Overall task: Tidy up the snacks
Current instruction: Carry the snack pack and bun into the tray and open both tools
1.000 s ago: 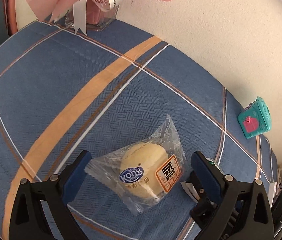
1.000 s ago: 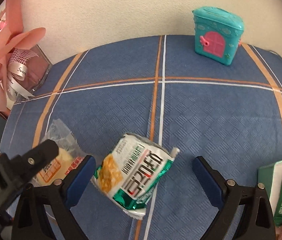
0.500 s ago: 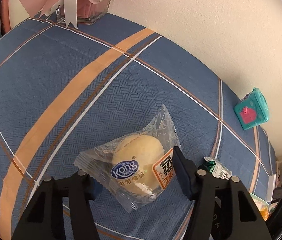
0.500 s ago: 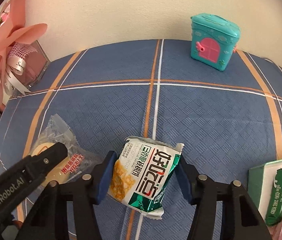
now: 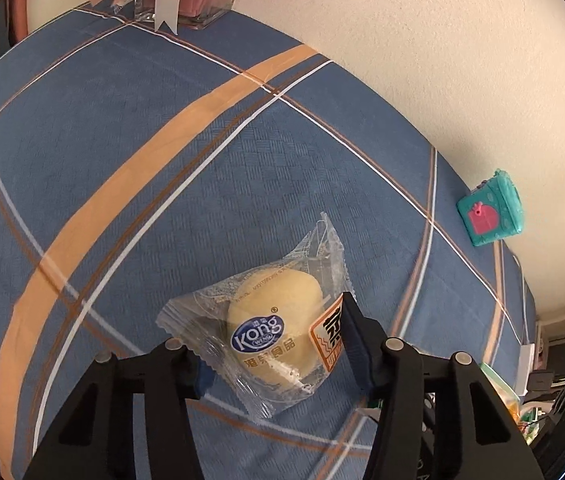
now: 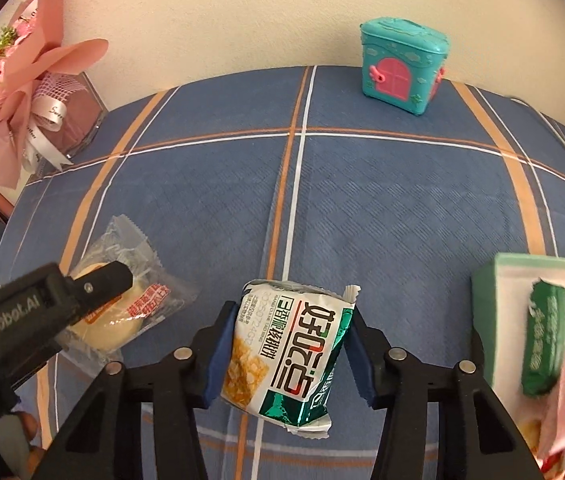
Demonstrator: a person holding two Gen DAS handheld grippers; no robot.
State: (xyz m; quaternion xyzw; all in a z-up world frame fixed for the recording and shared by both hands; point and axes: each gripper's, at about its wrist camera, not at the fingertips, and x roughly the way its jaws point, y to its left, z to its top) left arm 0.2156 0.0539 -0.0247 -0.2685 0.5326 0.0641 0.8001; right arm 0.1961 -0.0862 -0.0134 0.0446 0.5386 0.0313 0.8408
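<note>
Left wrist view: the left gripper, at 6 o'clock, is closing with its jaws pressed on the 2 sides of the clear-wrapped Kong bun, which lies on the plaid tabletop, presumably to lift it.

Right wrist view: the right gripper is closing on the green-and-white snack packet at 6 o'clock; the green snack box at 3 o'clock looks its likely destination.
</note>
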